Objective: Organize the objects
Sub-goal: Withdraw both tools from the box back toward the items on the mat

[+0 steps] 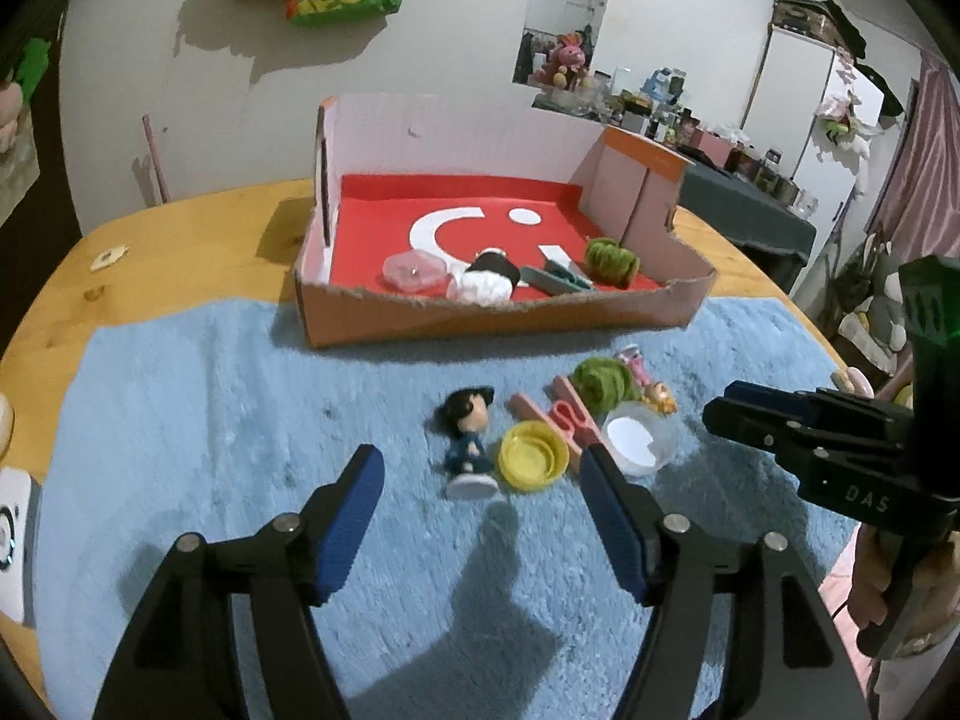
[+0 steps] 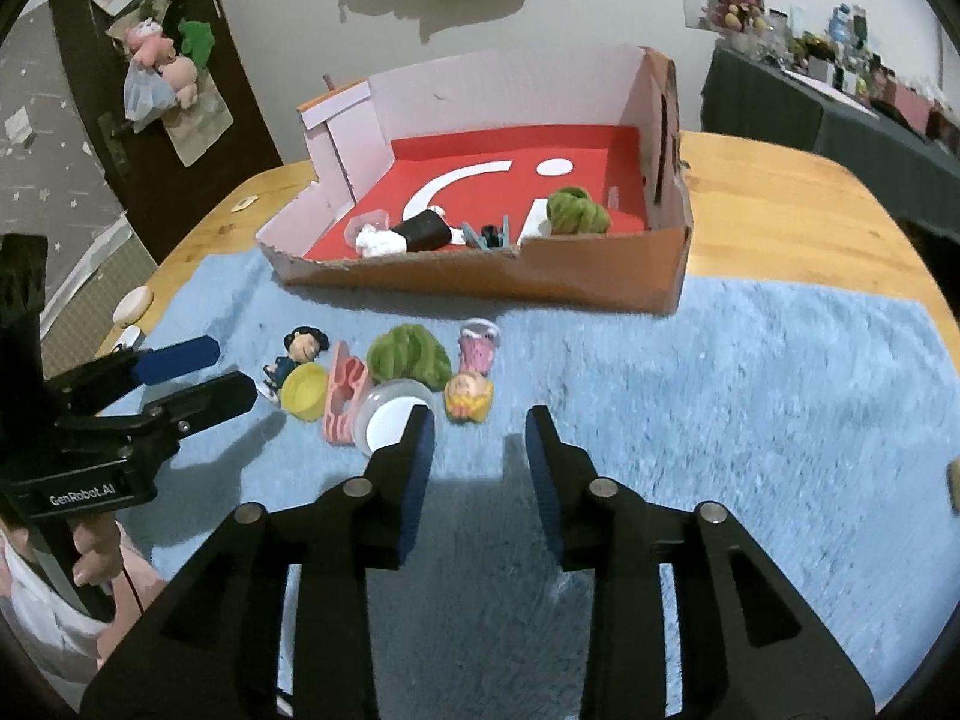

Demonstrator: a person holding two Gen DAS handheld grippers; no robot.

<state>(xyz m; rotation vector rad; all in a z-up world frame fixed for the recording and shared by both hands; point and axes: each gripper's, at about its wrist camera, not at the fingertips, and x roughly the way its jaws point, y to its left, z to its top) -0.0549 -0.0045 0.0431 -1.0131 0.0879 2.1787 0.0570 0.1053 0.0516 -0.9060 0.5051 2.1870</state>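
The dark-haired figurine point(image 1: 467, 441) is seen just ahead of the left claw point(image 1: 480, 474), at twelve o'clock on the blue mat point(image 1: 210, 420), lying lengthwise toward it. Both the left claw and the right claw point(image 2: 480, 429) are held part-open and empty; the left is nearer.

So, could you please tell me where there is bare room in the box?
The back of the cardboard box, around the white smile, is bare. Its front edge is crowded: clear case, doll, clip, green ball.
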